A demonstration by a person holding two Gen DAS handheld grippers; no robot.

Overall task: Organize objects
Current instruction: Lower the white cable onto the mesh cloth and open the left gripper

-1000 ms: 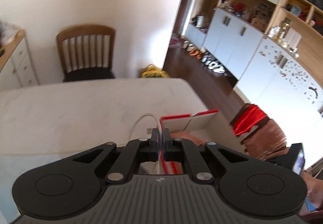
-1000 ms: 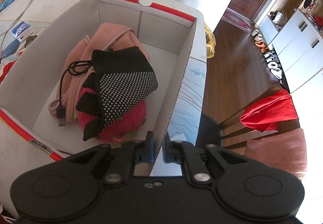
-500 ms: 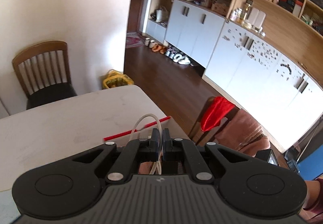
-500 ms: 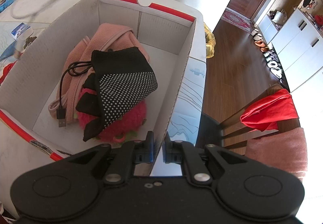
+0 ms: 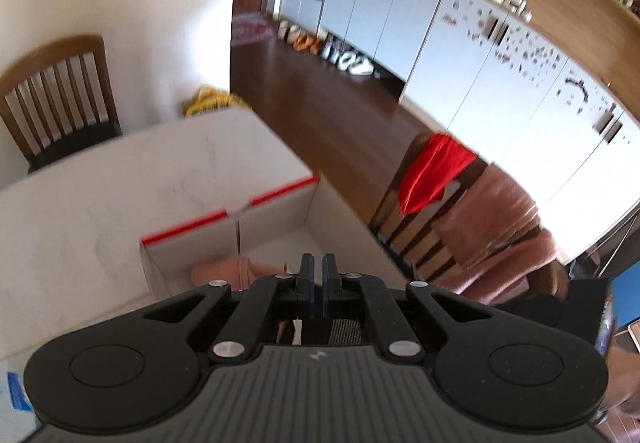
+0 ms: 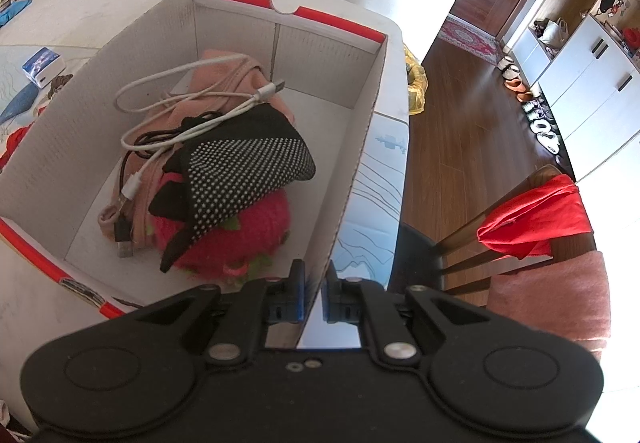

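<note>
**White cable in box, right claw steadying the wall**

Left claw (image 5: 314, 275): jaws pressed together. No object shows between the tips. A thin white strip shows through the frame just behind them, and I can't tell if it's a pinched strand. The left wrist view is blurred. The claw hangs over the near end of the box (image 5: 192, 243), pointing steeply down toward its 12 o'clock wall.

In the right wrist view, the table (image 6: 100, 3) carries the box, with loose items beyond the box's 9 o'clock side. Inside, the white cable (image 6: 168, 83) lies looped on the pile's 10–12 o'clock part, with both plugs visible. It drapes over a pink cloth (image 6: 224, 63) and touches a black cable (image 6: 122, 231) at 8 o'clock. A black dotted cloth (image 6: 248, 167) sits mid-pile on top of a red plush (image 6: 224, 239) at 6 o'clock.

Right claw (image 6: 314, 295): nearly closed, pinching the box's 3 o'clock wall near the 5 o'clock corner, one pad inside and one outside.

Judgement: the cable drop looks done or nearly done. To do the step well:
- Keep the right pinch firm and still so the box doesn't skid toward the table edge at 3 o'clock.
- Lift the left claw straight up and check that no loop trails from it.
- The wide loop at 10 o'clock sits high, so push it down if it springs over the wall.
- Fetch the next item from the 9 o'clock side.
</note>
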